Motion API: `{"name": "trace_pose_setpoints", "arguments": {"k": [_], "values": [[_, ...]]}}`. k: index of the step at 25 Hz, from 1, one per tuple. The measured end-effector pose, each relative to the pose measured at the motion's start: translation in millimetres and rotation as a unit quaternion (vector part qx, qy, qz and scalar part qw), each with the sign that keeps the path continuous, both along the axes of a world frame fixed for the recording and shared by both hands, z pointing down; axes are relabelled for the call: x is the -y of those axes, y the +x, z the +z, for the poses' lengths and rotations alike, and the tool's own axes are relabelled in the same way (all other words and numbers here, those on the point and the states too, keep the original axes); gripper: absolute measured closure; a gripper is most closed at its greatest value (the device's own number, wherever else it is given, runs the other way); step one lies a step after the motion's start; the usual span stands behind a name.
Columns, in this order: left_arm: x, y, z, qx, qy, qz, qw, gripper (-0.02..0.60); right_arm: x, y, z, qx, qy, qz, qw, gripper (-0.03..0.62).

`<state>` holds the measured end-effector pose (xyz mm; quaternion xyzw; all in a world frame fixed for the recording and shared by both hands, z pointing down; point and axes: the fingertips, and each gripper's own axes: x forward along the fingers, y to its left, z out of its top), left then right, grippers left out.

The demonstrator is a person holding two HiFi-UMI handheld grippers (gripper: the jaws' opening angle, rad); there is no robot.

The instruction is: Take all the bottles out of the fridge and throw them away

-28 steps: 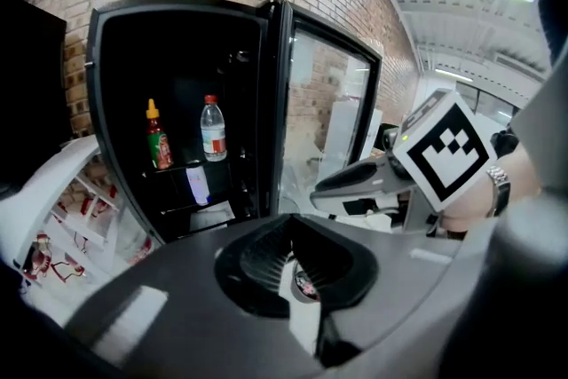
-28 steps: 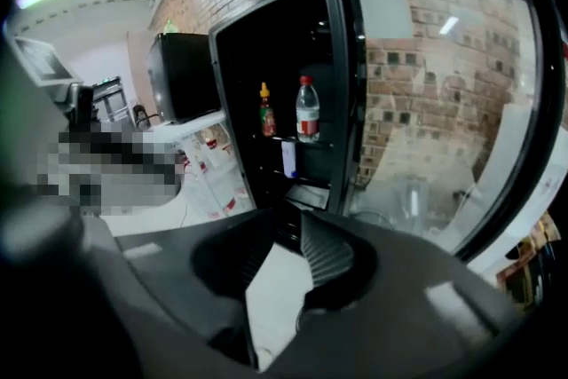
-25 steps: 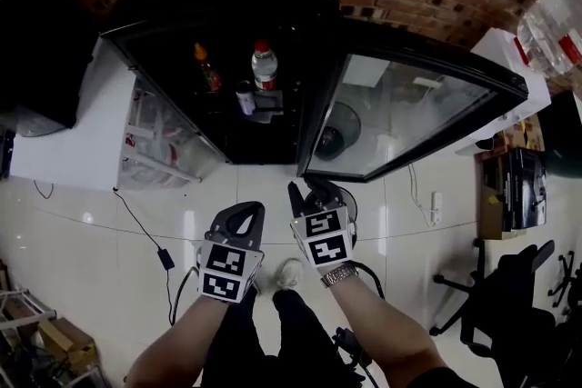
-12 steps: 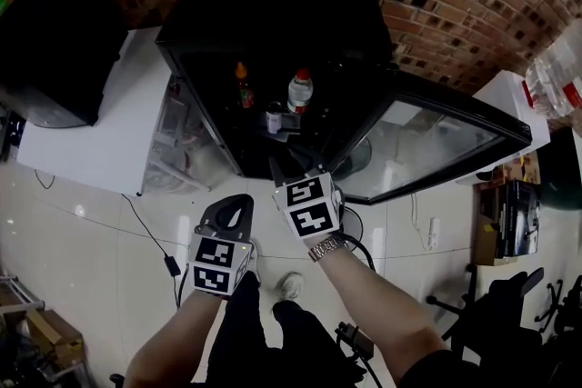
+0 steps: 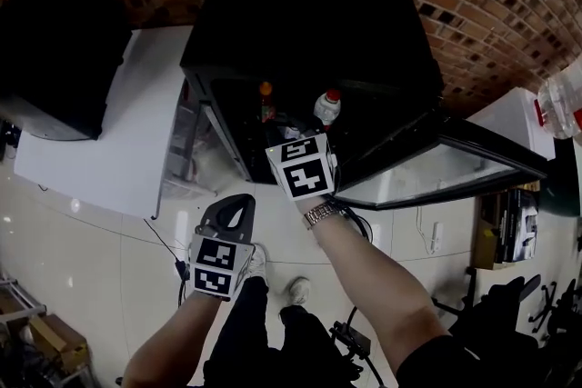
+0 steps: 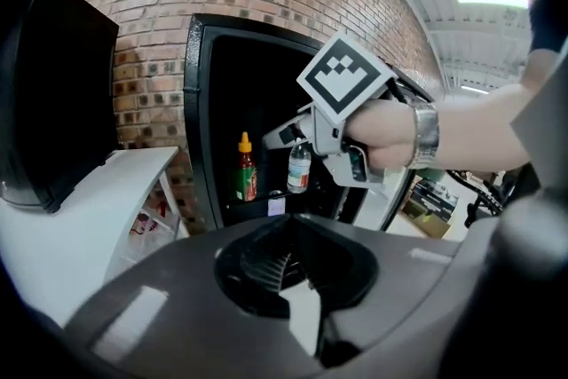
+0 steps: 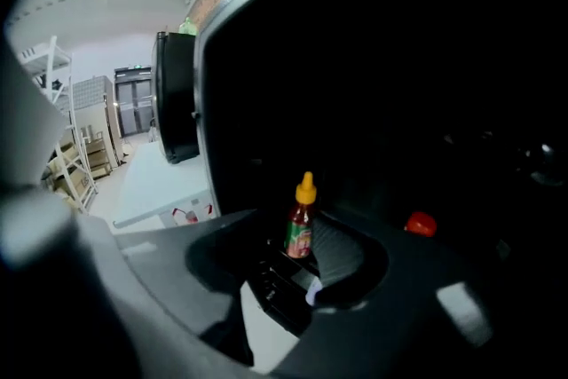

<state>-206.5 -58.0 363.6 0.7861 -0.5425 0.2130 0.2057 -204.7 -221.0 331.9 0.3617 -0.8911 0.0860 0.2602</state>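
The black fridge (image 5: 309, 23) stands open in the head view. On its shelf are a sauce bottle with an orange cap (image 5: 265, 103) and a clear water bottle with a red cap (image 5: 327, 107). My right gripper (image 5: 293, 139) reaches into the opening just in front of them, and its jaws are opening with nothing between the pads. In the right gripper view the sauce bottle (image 7: 302, 226) stands straight ahead of the right gripper (image 7: 303, 266), and the red cap (image 7: 421, 224) shows to the right. My left gripper (image 5: 239, 204) hangs low over the floor, shut and empty.
The fridge's glass door (image 5: 436, 173) swings out to the right. A white table (image 5: 109, 132) with a black box (image 5: 55, 41) stands left of the fridge. A small labelled can (image 6: 276, 205) sits below the bottles. A cable (image 5: 164, 236) lies on the floor.
The person has stepped closer to the fridge. My right gripper has moved forward and up from over the floor into the fridge opening. The left gripper has stayed low.
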Motion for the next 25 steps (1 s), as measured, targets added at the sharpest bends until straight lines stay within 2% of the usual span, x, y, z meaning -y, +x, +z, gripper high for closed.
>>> {"name": "trace_pose_setpoints", "arguments": {"k": [6,13,21,23,25], "values": [[28,-28,10,0.000,-0.008,0.011,0.9999,0.578,50,-28,18,-0.006,-0.017,0.021,1.000,0.413],[43,-50,21,0.000,-0.021,0.016,0.9997,0.578,82,-41,42,-0.018,-0.040,0.042,0.998,0.410],[51,-60,27,-0.001,-0.026,0.016,0.9995,0.578,95,-45,59,-0.033,-0.057,0.048,0.997,0.410],[50,-59,28,0.000,-0.027,0.016,0.9995,0.578,94,-44,59,-0.035,-0.054,0.046,0.997,0.442],[48,-57,27,0.000,-0.027,0.017,0.9995,0.578,91,-42,58,-0.035,-0.055,0.046,0.997,0.444]]}}
